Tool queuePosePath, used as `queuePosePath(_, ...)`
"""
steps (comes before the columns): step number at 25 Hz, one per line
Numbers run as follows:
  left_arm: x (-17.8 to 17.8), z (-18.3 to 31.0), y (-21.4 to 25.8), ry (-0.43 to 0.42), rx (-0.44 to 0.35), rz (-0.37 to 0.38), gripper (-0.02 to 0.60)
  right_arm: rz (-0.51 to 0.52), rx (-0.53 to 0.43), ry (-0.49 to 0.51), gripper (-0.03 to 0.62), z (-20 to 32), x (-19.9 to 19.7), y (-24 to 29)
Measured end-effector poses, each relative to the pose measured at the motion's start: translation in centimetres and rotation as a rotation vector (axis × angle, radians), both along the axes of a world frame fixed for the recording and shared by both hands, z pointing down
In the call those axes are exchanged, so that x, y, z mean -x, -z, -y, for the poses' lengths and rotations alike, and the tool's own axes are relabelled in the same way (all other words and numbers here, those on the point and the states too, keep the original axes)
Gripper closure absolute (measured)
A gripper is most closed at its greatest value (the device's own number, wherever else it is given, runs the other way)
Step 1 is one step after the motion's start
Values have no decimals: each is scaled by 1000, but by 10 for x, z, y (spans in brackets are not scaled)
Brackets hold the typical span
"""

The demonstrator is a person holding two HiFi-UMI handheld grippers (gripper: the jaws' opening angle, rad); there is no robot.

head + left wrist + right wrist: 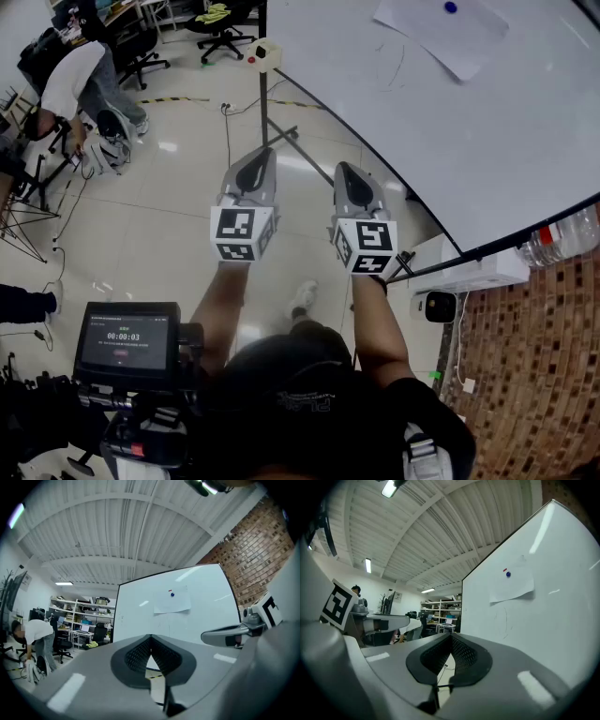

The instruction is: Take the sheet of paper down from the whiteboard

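A white sheet of paper (441, 37) hangs on the whiteboard (487, 141), pinned by a blue magnet (451, 7). Both grippers are held side by side in front of the board, well short of the sheet. My left gripper (261, 152) is shut with nothing in it, and my right gripper (349, 169) is likewise shut and empty. In the left gripper view the paper (172, 601) shows past the closed jaws (150, 637). In the right gripper view the paper (511, 587) hangs up and to the right of the closed jaws (451, 635).
The whiteboard's metal stand (272, 131) rests on the shiny floor ahead. A person (80, 84) bends over at the far left near office chairs (220, 28). A camera rig with a screen (127, 342) sits low left. A brick wall (534, 356) and a water bottle (562, 236) are at the right.
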State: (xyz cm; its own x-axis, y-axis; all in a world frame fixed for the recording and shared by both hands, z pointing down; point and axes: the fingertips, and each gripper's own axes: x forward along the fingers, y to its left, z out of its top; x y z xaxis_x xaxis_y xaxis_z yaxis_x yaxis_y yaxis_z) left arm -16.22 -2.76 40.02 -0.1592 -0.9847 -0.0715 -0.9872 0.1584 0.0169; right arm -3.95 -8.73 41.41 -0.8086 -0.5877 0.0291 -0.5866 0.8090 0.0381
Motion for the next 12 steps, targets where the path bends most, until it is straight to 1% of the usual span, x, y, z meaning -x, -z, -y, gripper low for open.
queuePosePath(3,2,11,3,6,6,8,580,5,-2,-31,582,11,-12,5)
queuePosePath(5,2,30,6,0,10,25,580,13,-6,-55,582,27,-16,8)
queuePosePath(8,0,74,14,-39,10,46,580,26,-2,-93,582,64,-19,9)
queuePosePath(12,-15,125,29,-112,-12,84,580,50,2,-139,582,105,-28,12)
